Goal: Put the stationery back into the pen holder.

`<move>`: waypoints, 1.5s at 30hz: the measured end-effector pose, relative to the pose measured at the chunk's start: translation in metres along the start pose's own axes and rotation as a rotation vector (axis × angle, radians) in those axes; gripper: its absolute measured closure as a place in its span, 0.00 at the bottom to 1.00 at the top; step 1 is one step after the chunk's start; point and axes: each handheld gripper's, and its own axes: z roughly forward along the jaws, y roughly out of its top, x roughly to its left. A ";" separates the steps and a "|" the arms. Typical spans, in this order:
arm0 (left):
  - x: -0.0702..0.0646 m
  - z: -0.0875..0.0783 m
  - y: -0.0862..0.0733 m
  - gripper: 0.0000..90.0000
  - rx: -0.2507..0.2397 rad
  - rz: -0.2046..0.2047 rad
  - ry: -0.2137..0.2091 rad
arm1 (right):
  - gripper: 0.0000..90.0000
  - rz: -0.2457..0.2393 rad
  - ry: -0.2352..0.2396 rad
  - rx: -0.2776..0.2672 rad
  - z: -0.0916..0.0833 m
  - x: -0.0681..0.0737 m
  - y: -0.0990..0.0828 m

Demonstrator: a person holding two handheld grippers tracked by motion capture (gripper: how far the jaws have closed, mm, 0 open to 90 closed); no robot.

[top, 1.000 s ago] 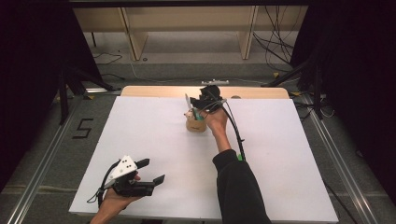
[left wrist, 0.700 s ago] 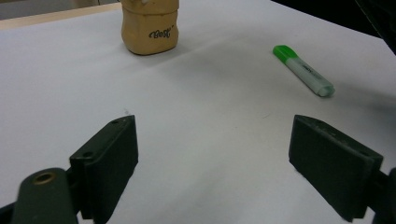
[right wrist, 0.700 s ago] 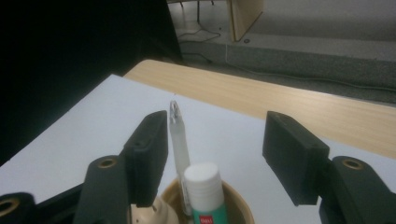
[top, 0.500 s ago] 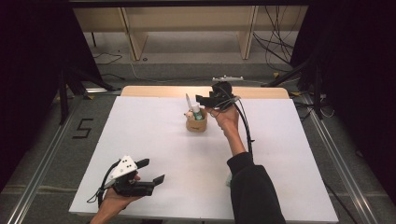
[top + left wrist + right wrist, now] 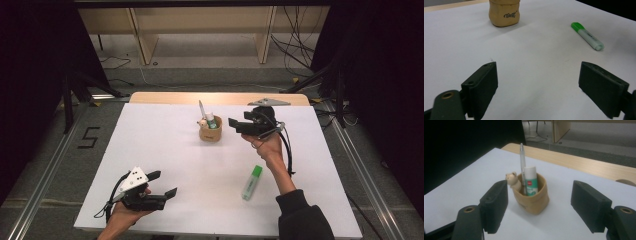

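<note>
Just beside the cup, right gripper hovers raised, jaws apart.

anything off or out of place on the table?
One thing: a green highlighter lies loose on the white table, apart from the tan cup that holds a pen, glue stick and bear-topped item. Nothing spilled or damaged.

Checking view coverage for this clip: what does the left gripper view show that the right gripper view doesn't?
Left gripper view alone: the green highlighter lying on the table, and that gripper's open, empty left jaws.

Right gripper view alone: the holder's contents, a pen, a glue stick and a small bear figure, plus the open right gripper, whose jaws have just been opening with nothing between them.

Both: the tan holder on the white table.
</note>
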 end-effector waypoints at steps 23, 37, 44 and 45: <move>-0.001 0.002 0.000 0.17 0.005 -0.009 0.000 | 0.41 -0.048 -0.007 0.051 -0.047 -0.013 -0.071; 0.001 0.000 0.000 0.17 0.001 -0.013 0.002 | 0.69 -0.084 0.002 0.132 -0.038 -0.016 -0.089; 0.001 0.000 0.000 0.17 0.000 -0.012 0.000 | 0.85 -0.097 0.011 0.167 -0.033 -0.019 -0.095; 0.001 0.000 0.000 0.17 -0.001 -0.013 -0.002 | 0.87 -0.097 0.012 0.176 -0.032 -0.020 -0.096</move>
